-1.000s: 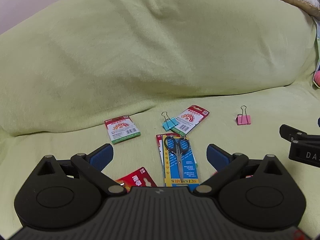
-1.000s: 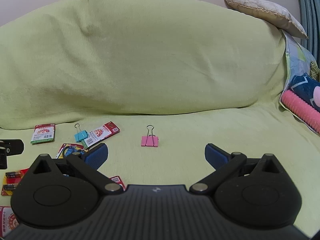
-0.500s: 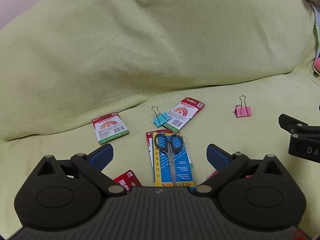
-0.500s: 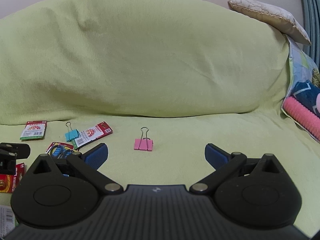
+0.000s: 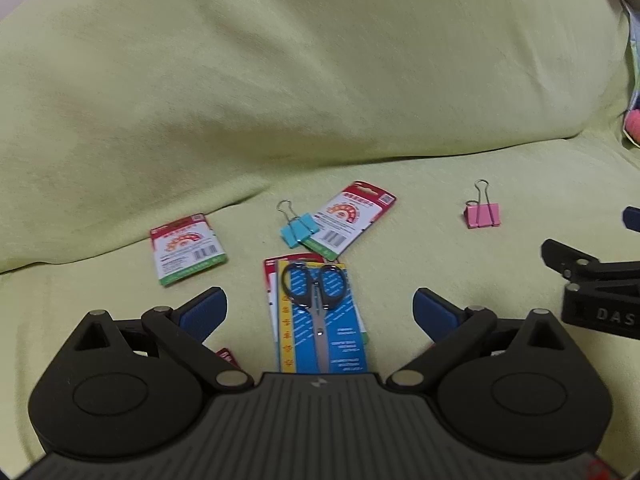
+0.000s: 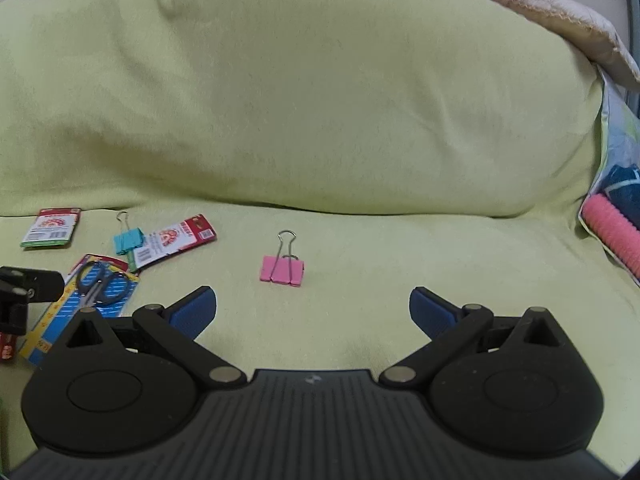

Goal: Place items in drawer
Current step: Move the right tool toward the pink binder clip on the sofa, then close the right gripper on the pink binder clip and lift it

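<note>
Two grippers are seen spread wide and empty over a green-covered couch; no drawer is in view yet. Starting at the far left, a small red-and-green card packet lies flat on the seat; thin, light and stiff, it would be best taken by an edge, since the soft cloth gives under it. Next comes a blue binder clip, touching a second card packet of the same kind; the clip is small, hard and springy, and its folded body is judged a surer hold than its thin wire loops. Just below, dead ahead of the left gripper, the scissors card lies lengthwise between the spread fingers, a pair of black-handled scissors held on a blue-and-yellow backing; stiff, flat and slippery, it should be pinched across its narrow width. A red packet peeps out from under that card, and another sliver of red shows low beside the left finger; what they are cannot be told. Further right, well apart from the rest, a pink binder clip stands with its loops up, just ahead of the right gripper, its jaws equally wide. Counted up: two clips, two matching packets, one scissors card.
</note>
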The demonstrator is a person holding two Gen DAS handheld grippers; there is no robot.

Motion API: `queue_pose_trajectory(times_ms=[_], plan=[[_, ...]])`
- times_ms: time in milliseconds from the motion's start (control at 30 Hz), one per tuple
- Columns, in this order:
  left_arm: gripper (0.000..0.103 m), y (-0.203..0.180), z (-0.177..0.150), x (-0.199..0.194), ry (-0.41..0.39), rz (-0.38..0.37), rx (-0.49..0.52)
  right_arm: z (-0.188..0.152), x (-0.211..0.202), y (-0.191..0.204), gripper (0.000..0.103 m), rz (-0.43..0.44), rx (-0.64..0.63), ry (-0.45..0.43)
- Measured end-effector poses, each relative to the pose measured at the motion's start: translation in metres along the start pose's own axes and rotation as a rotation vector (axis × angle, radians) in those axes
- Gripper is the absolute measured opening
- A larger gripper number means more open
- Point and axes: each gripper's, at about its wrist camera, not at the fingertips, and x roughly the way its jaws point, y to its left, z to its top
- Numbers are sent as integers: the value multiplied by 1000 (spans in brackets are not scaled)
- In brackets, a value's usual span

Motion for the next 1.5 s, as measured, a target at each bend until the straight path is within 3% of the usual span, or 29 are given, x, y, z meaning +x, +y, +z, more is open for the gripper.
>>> queue_pose_trajectory(times_ms=[200, 300, 367, 433, 533, 633, 833, 900, 967, 1133, 1233, 1500], plan=[[100, -8, 6, 16, -10, -10, 51, 4, 27, -2, 100, 48, -5, 26], [100, -7, 12, 25, -18, -19, 54, 6, 46, -4, 94, 70, -7, 45], [100, -7, 16, 30, -22, -28, 54, 8, 60, -7, 83, 87, -3, 66], [100, -7, 19, 37, -22, -45, 50, 10, 75, -7, 78, 100, 3, 85], [100, -5, 24, 45, -23, -55, 36, 12, 96, -10, 76, 106, 10, 107], [100, -4, 24, 51, -24, -54, 40, 15, 114, -10, 68, 112, 20, 129], [100, -2, 21, 58, -11, -50, 52, 19, 136, -3, 64, 110, 37, 151], [100, -1, 21, 59, -10, -51, 48, 20, 142, -3, 58, 99, 37, 167], [100, 1, 22, 59, -14, -51, 52, 19, 146, -3, 53, 95, 42, 176], [100, 1, 21, 59, -17, -43, 61, 18, 150, -3, 52, 91, 33, 177], [100, 1, 22, 59, -10, -43, 58, 17, 148, 0, 36, 94, 7, 170], [100, 4, 20, 51, -4, -38, 63, 8, 118, -6, 36, 125, 4, 154]])
